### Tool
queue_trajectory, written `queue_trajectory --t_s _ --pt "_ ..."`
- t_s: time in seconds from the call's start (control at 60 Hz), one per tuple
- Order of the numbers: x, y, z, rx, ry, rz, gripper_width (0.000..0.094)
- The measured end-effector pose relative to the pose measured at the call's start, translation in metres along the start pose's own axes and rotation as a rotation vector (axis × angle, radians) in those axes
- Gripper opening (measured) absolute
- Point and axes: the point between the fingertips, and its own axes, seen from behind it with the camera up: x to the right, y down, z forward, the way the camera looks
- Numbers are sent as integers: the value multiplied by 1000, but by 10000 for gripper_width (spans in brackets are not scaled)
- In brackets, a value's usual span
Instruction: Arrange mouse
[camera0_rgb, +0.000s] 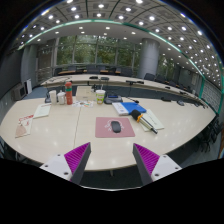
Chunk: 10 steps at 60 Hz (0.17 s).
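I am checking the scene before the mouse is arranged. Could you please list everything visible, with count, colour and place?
mouse: one, dark, on the mouse pad, ahead of the fingers
mouse pad: one, pinkish, on the table
table: one, pale, large and round
cups and bottles: several, mixed colours, far left part of the table
papers: a few, pale, left side
blue object: one, beyond the pad
gripper: one, magenta pads, fingers open, empty

Much on the far table is reading too small to identify

The mouse (115, 127) is showing only as a small dark blob on its pink mat (114, 127), shape unclear. The bottles and cups (66, 97) are blurring together, the papers (24, 125) are staying unreadable, and the gripper (111, 158) fingers are being cut off at their bases.
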Motion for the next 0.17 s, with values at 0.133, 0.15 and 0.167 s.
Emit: queue_trajectory --t_s 0.133,0.15,0.167 --pt "5 -2 -17 29 16 -7 856" --pt "5 -3 -18 33 20 -8 857" --pt "6 -4 -20 35 23 -9 857"
